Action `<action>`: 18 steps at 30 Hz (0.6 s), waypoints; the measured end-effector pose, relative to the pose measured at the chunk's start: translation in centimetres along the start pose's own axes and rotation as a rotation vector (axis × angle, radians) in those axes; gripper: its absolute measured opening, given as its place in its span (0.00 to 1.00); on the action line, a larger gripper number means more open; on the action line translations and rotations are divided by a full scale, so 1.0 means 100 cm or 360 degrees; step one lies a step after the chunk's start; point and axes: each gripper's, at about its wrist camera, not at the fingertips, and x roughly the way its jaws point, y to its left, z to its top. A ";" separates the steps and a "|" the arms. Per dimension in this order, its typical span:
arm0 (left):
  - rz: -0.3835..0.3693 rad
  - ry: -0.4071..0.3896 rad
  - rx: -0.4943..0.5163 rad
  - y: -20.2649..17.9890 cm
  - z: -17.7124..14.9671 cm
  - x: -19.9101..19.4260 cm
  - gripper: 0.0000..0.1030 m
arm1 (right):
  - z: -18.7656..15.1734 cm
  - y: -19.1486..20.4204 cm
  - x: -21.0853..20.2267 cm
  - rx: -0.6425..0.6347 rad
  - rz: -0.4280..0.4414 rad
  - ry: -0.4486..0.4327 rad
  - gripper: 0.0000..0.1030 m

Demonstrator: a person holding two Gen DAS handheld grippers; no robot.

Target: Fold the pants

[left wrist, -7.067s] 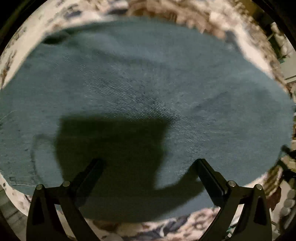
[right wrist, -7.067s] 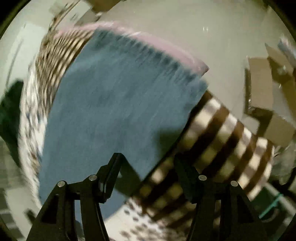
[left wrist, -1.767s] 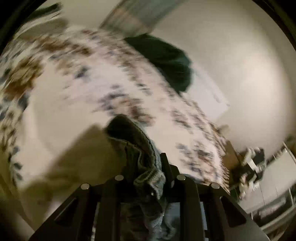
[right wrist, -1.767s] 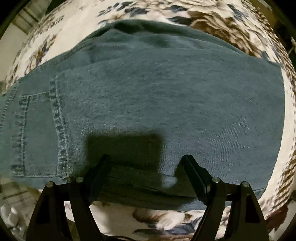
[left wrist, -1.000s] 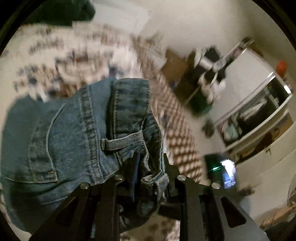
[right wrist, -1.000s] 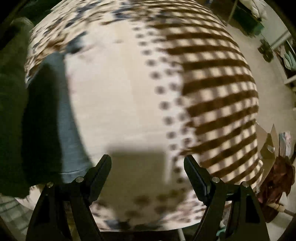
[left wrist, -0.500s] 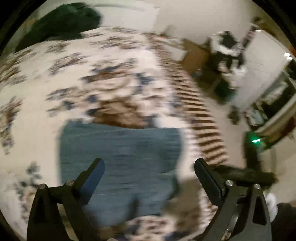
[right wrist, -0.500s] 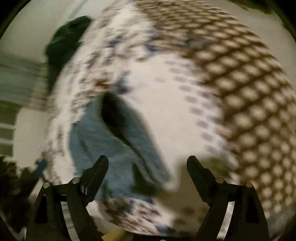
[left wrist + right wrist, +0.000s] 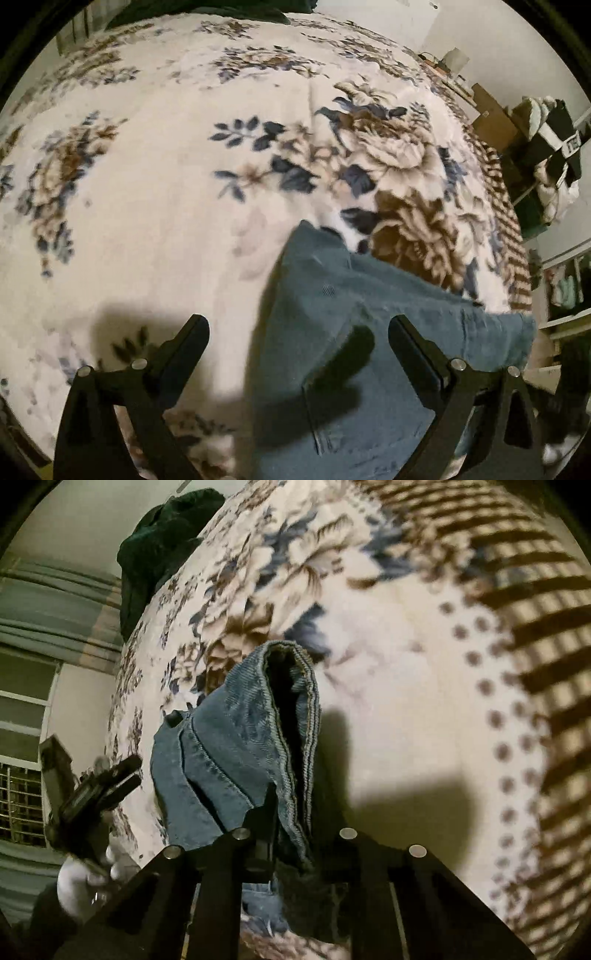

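The blue denim pants [image 9: 369,332] lie folded on a floral bedspread [image 9: 166,184], low and right in the left wrist view. My left gripper [image 9: 295,325] hangs above their left edge, open wide, with nothing pressed between its fingers. In the right wrist view a doubled edge of the pants [image 9: 236,731] rises off the bed, and my right gripper [image 9: 299,808] is closing on it with denim pinched between its jaws. The left gripper [image 9: 99,786] also shows there at far left, held by a white-gloved hand [image 9: 81,882].
A dark green garment [image 9: 162,528] lies at the far end of the bed. The bedspread's brown checked border [image 9: 535,609] runs along one side. Cardboard boxes [image 9: 495,122] and cluttered shelves [image 9: 554,147] stand beyond the bed's right edge.
My left gripper let go of the waistband, opened wide and swung out over the bed. My right gripper went from open over bare bedspread to closed on the pants' edge.
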 end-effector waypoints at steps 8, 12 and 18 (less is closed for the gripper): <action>-0.0165 0.0113 -0.0035 -0.025 0.021 0.045 0.96 | 0.000 -0.069 -0.056 0.0274 -0.0140 -0.0106 0.14; -0.0318 0.0102 -0.0062 -0.024 0.030 0.066 0.55 | 0.011 -0.080 -0.049 0.0273 -0.0157 -0.0064 0.14; -0.0327 0.0115 -0.0101 0.000 0.049 0.076 0.23 | 0.027 -0.081 -0.016 0.0308 -0.0175 -0.0031 0.16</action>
